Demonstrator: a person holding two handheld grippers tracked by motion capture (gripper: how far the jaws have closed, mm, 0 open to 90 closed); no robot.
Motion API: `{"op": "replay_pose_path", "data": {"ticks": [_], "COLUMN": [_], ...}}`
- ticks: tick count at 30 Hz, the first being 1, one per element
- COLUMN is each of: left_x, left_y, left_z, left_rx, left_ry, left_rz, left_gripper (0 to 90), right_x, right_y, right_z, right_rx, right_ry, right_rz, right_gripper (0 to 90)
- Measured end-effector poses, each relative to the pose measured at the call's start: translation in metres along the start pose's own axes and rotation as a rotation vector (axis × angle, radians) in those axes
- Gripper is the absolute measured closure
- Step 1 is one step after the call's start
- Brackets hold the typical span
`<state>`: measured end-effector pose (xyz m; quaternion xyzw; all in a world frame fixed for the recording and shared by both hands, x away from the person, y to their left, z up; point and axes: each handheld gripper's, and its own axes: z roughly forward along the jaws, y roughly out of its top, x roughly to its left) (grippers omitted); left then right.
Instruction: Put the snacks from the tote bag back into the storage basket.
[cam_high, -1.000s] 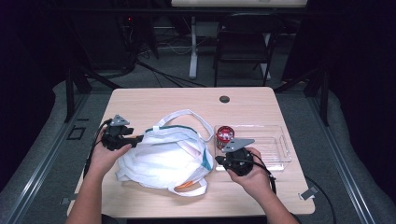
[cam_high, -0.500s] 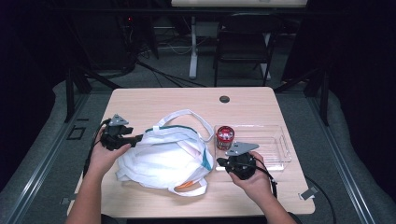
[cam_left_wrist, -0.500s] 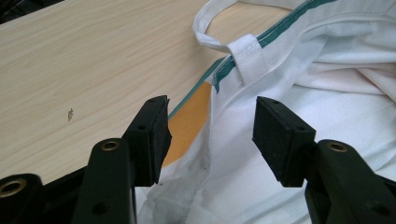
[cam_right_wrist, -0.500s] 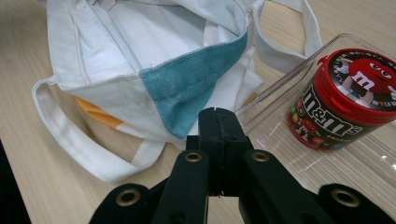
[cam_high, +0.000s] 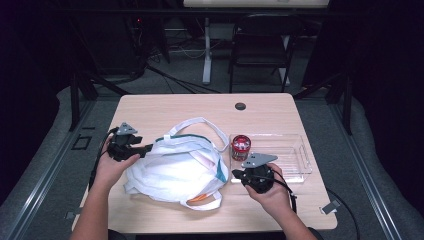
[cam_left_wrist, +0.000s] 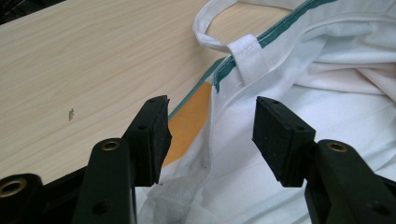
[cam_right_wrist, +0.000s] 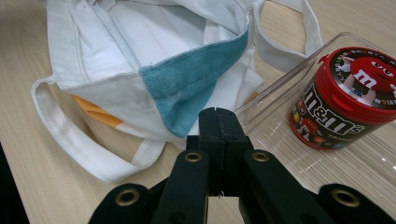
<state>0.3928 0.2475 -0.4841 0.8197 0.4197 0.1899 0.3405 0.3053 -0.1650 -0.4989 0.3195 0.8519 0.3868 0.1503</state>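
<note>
High view looking down on a soft white cloth bag with a green edge (cam_high: 175, 170), lying slumped in the middle of the pale wooden table (cam_high: 200, 107). Sitting upright at the left end of the clear plastic tray (cam_high: 287, 161), just right of the bag: one round red candy tub (cam_high: 241, 147). Nothing else lying in the tray.

Probably emptying the bag into the tray, with one thing out and the rest of the job left. Peeking out at the near side, a bit of orange; hard to tell if it is part of the bag or something inside.

Standing open around the bag's left rim, not pinching it yet: the left gripper (cam_high: 149, 148). Resting closed on nothing, between the bag's right side and the tray's near left corner: the right gripper (cam_high: 234, 174).
</note>
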Motion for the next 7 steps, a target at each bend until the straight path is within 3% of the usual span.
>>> {"op": "replay_pose_path", "data": {"ticks": [7], "left_x": [0.0002], "left_y": [0.0000], "left_z": [0.0000], "left_rx": [-0.001], "left_ry": [-0.002], "left_rz": [-0.001], "left_gripper": [45.9], "right_x": [0.0002], "right_y": [-0.0006], "right_z": [0.0006], "right_rx": [-0.006], "right_ry": [0.001], "right_rz": [0.002], "right_gripper": [90.0]}}
